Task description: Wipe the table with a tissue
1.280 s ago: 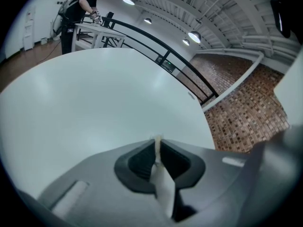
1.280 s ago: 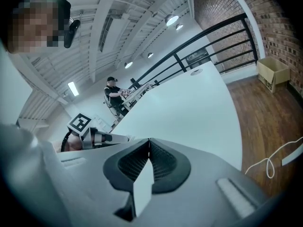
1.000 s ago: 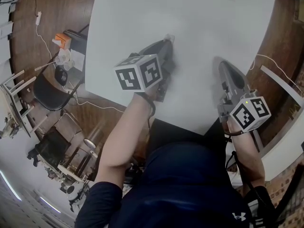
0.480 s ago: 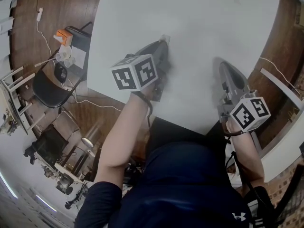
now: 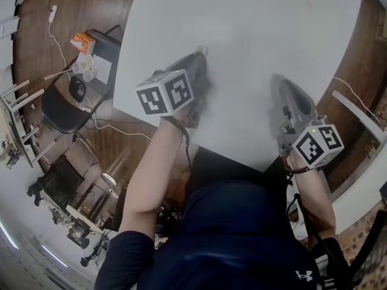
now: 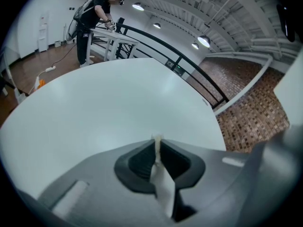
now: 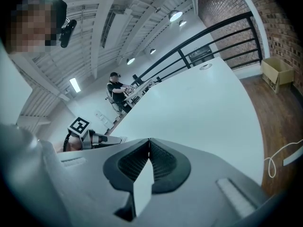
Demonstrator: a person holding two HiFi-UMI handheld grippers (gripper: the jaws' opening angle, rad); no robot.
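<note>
Left gripper (image 5: 202, 53) has slid a bit toward the left edge of the counter (image 5: 272, 23) compared to a second ago, with its fingers (image 6: 137, 162) clamped shut on the tissue (image 6: 156, 141). Only a little white nub of it pokes out past the tips, right down at the counter surface. So I'd say the wipe stroke is underway, working over the near-left part of the top. Most of the counter looks like it hasn't been covered yet.

Right gripper (image 5: 283, 84) hasn't budged. It's parked near the front-right edge, fingers (image 7: 130, 167) pressed together with nothing in them.

Nothing on the counter blocks the stroke, it's basically bare. The clutter is all off it: a black chair (image 5: 57, 110), an orange box (image 5: 82, 41) and a white cable (image 5: 118, 129) on the floor to the left, plus a cardboard box (image 7: 277, 71) on the floor past the right side. The only thing to watch, I reckon, is running the tissue off the left edge.
</note>
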